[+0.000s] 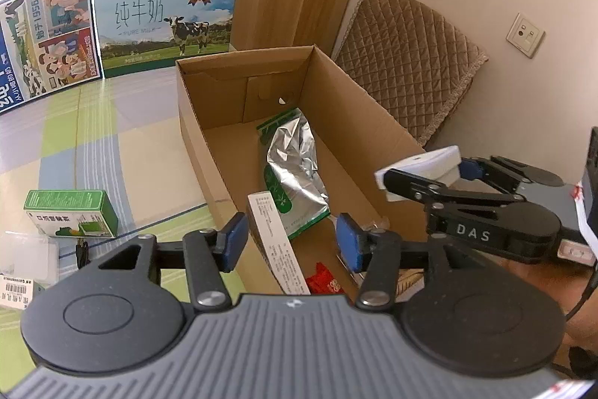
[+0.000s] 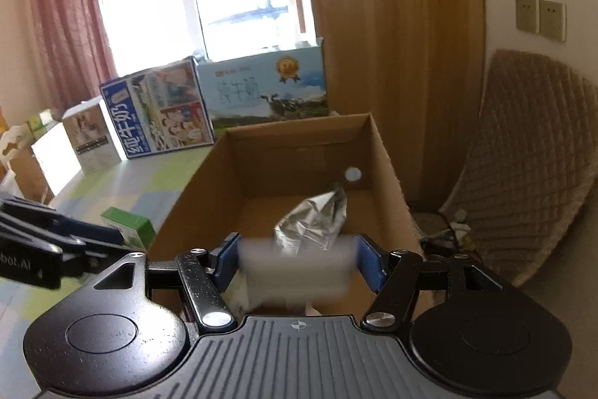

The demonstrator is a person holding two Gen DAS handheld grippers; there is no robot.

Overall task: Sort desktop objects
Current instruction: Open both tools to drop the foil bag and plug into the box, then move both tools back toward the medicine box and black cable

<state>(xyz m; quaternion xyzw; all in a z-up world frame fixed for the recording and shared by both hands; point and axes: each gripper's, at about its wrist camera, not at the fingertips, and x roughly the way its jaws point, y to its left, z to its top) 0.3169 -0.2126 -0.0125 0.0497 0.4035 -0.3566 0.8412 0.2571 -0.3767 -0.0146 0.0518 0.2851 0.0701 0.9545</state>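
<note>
Across the table (image 1: 112, 144) we see our cardboard box (image 1: 373, 122) already holding a foil pouch (image 1: 295, 159) (plus smaller packets). Our right hand-held gripper (image 2: 299, 264) grips a white box (image 1: 422, 167) above it; the left hand-held gripper (image 1: 291, 242) stands empty, parted. A green box (image 1: 71, 212) remains outside.

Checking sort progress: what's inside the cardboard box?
In the cardboard box: a silver-green foil pouch, a long white carton, a red packet. The left gripper covers the near floor.

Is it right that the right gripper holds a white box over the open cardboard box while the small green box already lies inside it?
Not quite. The small green box sits on the tabletop outside the cardboard box, as the left wrist view shows. The right gripper does hold the white box over the cardboard box.
</note>
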